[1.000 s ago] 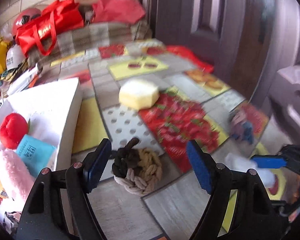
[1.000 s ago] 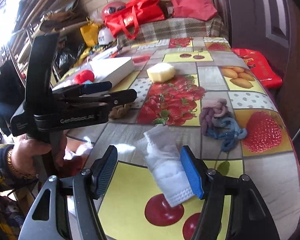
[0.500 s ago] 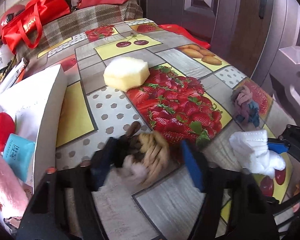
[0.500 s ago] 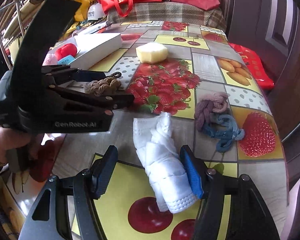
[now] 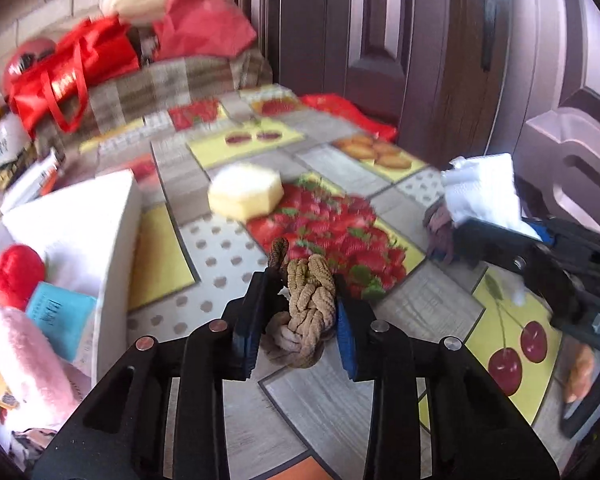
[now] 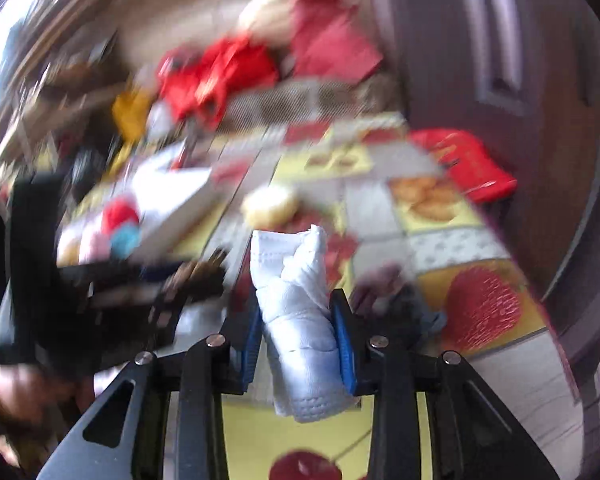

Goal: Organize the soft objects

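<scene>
My left gripper is shut on a beige and brown knotted rope toy and holds it above the table. My right gripper is shut on a white folded cloth, lifted off the table; it also shows in the left wrist view. A white box at the left holds a red plush, a blue packet and a pink plush. A pale yellow hexagonal sponge lies on the table. A purple and blue yarn bundle lies at the right.
The table wears a fruit-patterned oilcloth. Red bags and clutter sit on a plaid surface at the back. A dark wooden door stands to the right. A red pouch lies by the table's far edge.
Both grippers have closed: the left on the rope toy, the right on the white cloth. Both things are lifted off the table. The right view is blurred with motion.
</scene>
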A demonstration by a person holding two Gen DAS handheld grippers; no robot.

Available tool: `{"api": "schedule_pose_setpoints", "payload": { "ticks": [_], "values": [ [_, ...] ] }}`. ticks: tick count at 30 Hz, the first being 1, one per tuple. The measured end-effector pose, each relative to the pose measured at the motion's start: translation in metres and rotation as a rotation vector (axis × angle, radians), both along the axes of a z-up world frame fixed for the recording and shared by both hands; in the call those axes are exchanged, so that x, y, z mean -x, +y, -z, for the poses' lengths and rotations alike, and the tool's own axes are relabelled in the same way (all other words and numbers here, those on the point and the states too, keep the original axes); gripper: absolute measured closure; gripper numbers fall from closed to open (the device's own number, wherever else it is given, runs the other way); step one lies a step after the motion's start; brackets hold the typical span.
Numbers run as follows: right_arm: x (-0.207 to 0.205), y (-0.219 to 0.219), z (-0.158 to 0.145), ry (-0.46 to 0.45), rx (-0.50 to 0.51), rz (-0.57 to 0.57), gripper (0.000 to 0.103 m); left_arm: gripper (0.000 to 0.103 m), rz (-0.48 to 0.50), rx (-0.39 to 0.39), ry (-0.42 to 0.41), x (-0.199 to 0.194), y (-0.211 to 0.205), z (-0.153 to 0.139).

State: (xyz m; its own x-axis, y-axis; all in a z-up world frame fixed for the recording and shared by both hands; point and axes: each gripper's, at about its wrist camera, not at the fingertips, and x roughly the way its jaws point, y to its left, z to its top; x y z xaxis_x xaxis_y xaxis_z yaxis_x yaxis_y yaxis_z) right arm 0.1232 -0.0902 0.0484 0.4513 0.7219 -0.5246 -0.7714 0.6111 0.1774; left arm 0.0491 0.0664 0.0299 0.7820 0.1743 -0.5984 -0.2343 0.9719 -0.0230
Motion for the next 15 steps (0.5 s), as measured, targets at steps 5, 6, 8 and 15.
{"api": "schedule_pose_setpoints", "payload": {
  "ticks": [5, 6, 8, 15],
  "values": [
    [0.011, -0.001, -0.006, -0.048, -0.11, 0.066, 0.07, 0.072, -0.018, -0.072, -0.103, 0.019, -0.01, -0.012],
    [0.014, -0.001, -0.008, -0.069, -0.111, 0.072, 0.07, 0.072, -0.018, -0.076, -0.108, 0.021, -0.011, -0.013],
    [0.02, 0.0, -0.012, -0.107, -0.123, 0.081, 0.07, 0.072, -0.016, -0.072, -0.113, 0.024, -0.012, -0.013],
    [0.027, -0.001, -0.015, -0.121, -0.148, 0.119, 0.07, 0.072, -0.031, -0.025, -0.139, 0.04, -0.004, -0.015]
  ]
}}
